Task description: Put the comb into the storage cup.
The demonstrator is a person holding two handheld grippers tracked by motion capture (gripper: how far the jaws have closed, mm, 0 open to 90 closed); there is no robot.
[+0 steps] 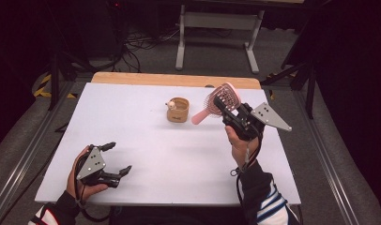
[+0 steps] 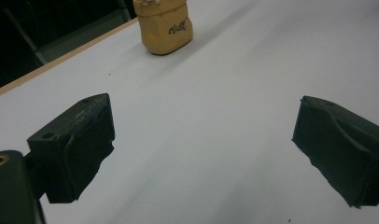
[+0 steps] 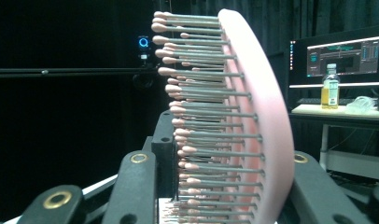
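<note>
Pink hairbrush [image 1: 220,101] lifted off white table [image 1: 146,150], clamped in right gripper [image 1: 224,110] by the head.
Light, stiff plastic by the look; bristles [image 3: 201,121] springy, likely to give and slip under a jaw; handle probably the firmer hold. Tan cup [image 1: 178,110] just beside handle end. Left gripper [image 1: 118,159] low at near edge, jaws spread, nothing between.
</note>
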